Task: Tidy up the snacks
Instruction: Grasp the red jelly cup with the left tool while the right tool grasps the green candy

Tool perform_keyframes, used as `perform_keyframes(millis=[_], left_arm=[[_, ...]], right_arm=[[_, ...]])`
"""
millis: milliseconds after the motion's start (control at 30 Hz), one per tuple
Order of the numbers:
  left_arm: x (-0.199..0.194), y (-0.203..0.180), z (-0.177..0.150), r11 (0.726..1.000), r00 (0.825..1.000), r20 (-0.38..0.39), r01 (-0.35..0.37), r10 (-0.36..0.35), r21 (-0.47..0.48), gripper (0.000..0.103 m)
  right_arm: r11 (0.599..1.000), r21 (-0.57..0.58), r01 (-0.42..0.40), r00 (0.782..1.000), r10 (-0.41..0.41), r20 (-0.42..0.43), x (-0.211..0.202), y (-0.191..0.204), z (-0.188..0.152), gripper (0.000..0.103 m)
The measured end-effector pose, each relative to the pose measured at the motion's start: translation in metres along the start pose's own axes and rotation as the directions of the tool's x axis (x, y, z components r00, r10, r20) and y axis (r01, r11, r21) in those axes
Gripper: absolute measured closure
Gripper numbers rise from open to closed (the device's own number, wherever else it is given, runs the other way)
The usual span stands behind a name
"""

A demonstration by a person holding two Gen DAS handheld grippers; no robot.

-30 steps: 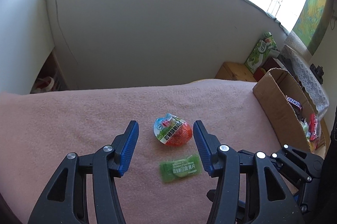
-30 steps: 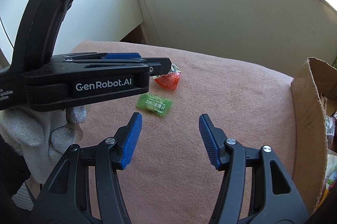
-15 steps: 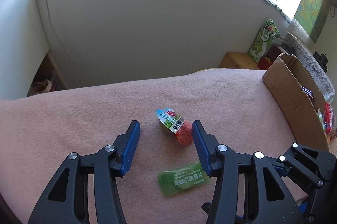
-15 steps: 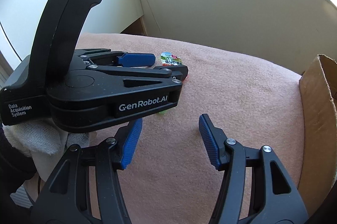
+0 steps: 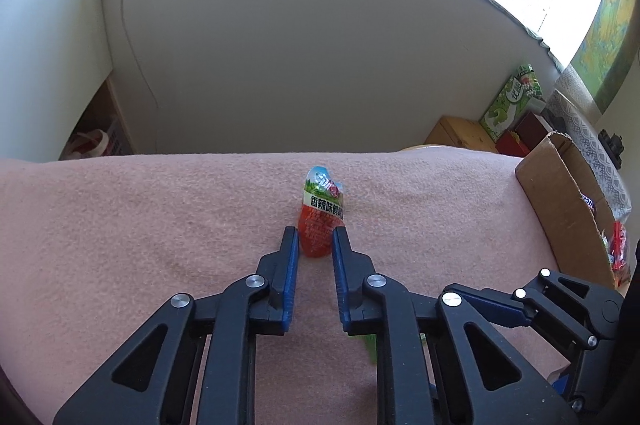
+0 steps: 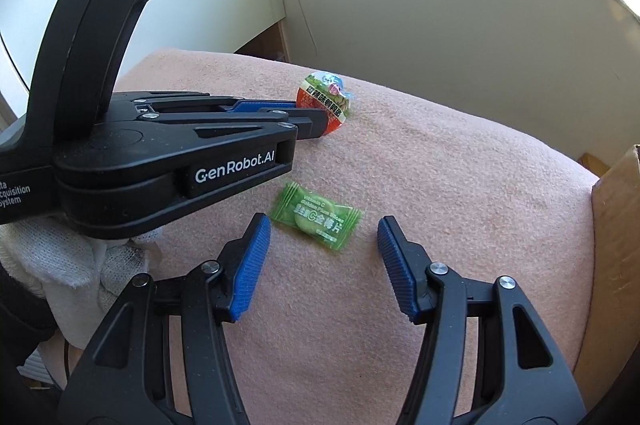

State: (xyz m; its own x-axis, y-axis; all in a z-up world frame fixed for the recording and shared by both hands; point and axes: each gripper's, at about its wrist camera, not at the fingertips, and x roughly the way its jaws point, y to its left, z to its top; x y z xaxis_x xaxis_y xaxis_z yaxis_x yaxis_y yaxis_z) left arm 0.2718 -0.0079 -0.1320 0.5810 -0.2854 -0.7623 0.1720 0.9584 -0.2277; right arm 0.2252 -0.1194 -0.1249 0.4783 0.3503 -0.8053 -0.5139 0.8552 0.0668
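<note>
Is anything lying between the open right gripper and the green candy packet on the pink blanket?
Nothing visible does. The green candy packet lies flat on the pink blanket, just ahead of the right gripper and its open jaws.

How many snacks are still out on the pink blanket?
2. The red snack pack is pinched between the left gripper fingers. The green candy packet lies flat just ahead of the open right gripper. More sit in the cardboard box.

"GenRobot.AI" on left gripper [image 6: 316, 123], "Vitamin C" on green candy wrapper [image 6: 318, 216]
</note>
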Motion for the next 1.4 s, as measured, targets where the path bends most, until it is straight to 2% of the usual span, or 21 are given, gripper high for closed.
perform_keyframes(millis=[100, 233, 367, 467, 533, 667, 867, 967, 1267, 1400], left_arm=[[-0.004, 0.008, -0.003, 1.000, 1.000, 0.006, 0.001, -0.001, -0.015, 0.088], [-0.008, 0.017, -0.006, 0.999, 0.999, 0.003, 0.032, -0.032, -0.031, 0.088], [-0.016, 0.021, -0.009, 0.998, 0.999, 0.019, 0.048, -0.047, -0.027, 0.074], [-0.020, 0.017, -0.007, 0.998, 0.998, 0.037, 0.051, -0.051, -0.021, 0.060], [-0.019, 0.012, 0.000, 0.999, 0.998, 0.046, 0.049, -0.048, -0.011, 0.058], [-0.007, 0.001, 0.012, 1.000, 0.998, 0.053, 0.020, -0.021, 0.016, 0.058], [0.015, -0.003, 0.020, 1.000, 1.000, 0.026, 0.009, -0.009, 0.013, 0.059], [0.016, -0.003, 0.017, 1.000, 1.000, 0.026, -0.004, 0.004, 0.017, 0.082], [0.007, -0.008, 0.008, 0.999, 1.000, 0.026, -0.016, 0.015, 0.032, 0.083], [-0.005, -0.010, 0.001, 1.000, 0.999, 0.037, -0.013, 0.012, 0.029, 0.083]], right_arm=[[0.999, -0.028, 0.034, 0.999, -0.034, 0.000, 0.007, 0.006, 0.007, 0.044], [0.998, -0.037, 0.041, 0.999, -0.041, -0.002, 0.013, 0.008, 0.013, 0.044], [0.996, -0.059, 0.066, 0.998, -0.066, 0.003, 0.014, 0.015, 0.011, 0.045], [0.996, -0.054, 0.074, 0.997, -0.074, 0.008, 0.014, 0.014, 0.010, 0.059], [0.997, -0.045, 0.069, 0.998, -0.069, 0.005, 0.013, 0.010, 0.010, 0.062], [0.997, -0.037, 0.073, 0.997, -0.073, 0.003, 0.012, 0.005, 0.007, 0.072], [0.997, -0.018, 0.069, 0.998, -0.069, 0.002, 0.002, -0.003, -0.002, 0.074], [0.998, 0.005, 0.061, 0.998, -0.061, 0.008, 0.003, -0.008, -0.003, 0.074], [0.997, 0.034, 0.068, 0.997, -0.069, 0.027, -0.005, -0.013, -0.009, 0.076], [0.997, 0.050, 0.064, 0.997, -0.066, 0.042, -0.006, -0.015, -0.008, 0.082]])
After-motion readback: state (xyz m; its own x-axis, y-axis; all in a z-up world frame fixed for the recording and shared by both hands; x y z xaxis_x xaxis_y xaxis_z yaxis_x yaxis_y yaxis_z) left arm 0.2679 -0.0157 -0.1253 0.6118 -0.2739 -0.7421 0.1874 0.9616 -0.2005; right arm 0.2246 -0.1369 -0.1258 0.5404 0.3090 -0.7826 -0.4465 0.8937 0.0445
